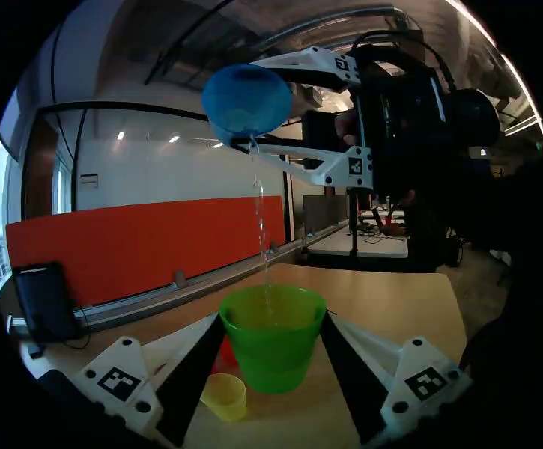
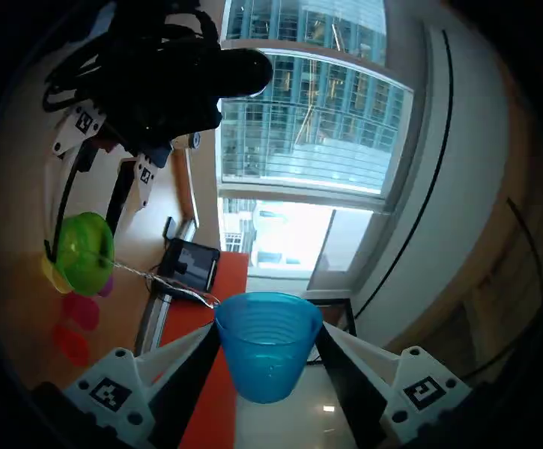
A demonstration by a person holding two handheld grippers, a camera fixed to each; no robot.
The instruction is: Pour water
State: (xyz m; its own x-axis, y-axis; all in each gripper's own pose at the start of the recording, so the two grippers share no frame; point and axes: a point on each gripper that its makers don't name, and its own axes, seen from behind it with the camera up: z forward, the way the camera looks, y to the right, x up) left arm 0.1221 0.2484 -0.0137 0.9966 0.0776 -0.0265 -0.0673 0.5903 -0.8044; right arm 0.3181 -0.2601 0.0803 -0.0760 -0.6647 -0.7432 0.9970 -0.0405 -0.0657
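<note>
My left gripper [image 1: 272, 352] is shut on a green cup [image 1: 272, 346], held upright over the wooden table [image 1: 391, 299]. High above it, my right gripper [image 1: 271, 120] grips a blue cup [image 1: 246, 101] tipped on its side, and a thin stream of water [image 1: 260, 217] falls from its rim into the green cup. In the right gripper view my right gripper [image 2: 268, 359] is shut on the blue cup [image 2: 268, 355], and the water stream [image 2: 159, 278] runs across to the green cup [image 2: 84, 252] held by my left gripper [image 2: 95, 224].
A small yellow cup [image 1: 225, 395] and a red cup [image 1: 226, 352] stand on the table beside the green cup. Pink and red cups [image 2: 80, 310] lie nearby. A dark tablet [image 1: 44, 301] leans at the table's left edge before an orange partition [image 1: 144, 239].
</note>
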